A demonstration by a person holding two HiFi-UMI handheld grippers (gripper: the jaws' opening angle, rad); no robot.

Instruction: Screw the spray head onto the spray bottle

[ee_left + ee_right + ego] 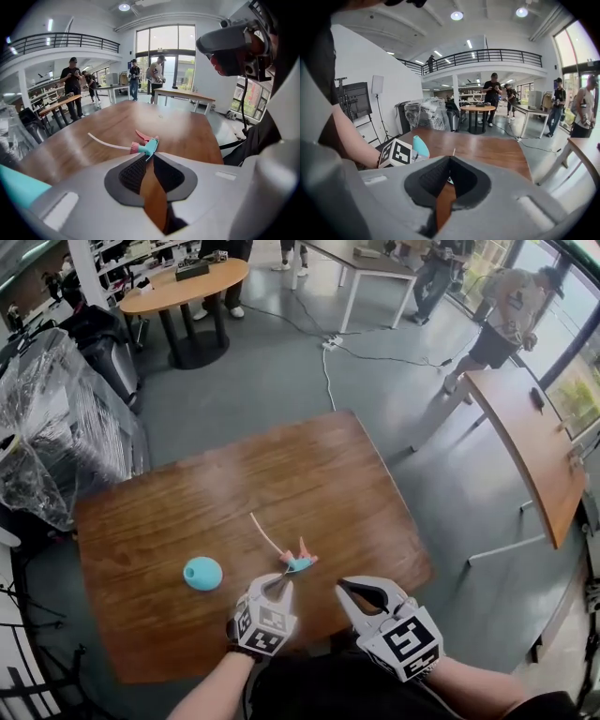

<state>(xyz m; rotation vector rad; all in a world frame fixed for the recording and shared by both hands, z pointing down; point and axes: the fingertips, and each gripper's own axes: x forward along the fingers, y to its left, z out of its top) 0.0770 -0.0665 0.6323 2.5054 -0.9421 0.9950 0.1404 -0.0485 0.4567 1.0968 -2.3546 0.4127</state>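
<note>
A teal spray bottle (202, 573) lies on its side on the wooden table (281, 465), without its head. The spray head (298, 562), teal with a pink trigger and collar and a long white tube, lies to the bottle's right. My left gripper (284, 579) sits low at the near edge with its tips right at the head's teal end (146, 144). Its jaws stand a narrow crack apart and do not visibly pinch anything. My right gripper (345, 587) hovers just right of it, shut and empty. In the right gripper view the bottle (420, 146) shows beyond the left gripper's marker cube.
Plastic-wrapped equipment (47, 427) stands off the table's left edge. A round table (183, 287) is at the back and a long desk (525, 442) at the right. People stand at the far right, and a cable (328, 371) runs across the floor.
</note>
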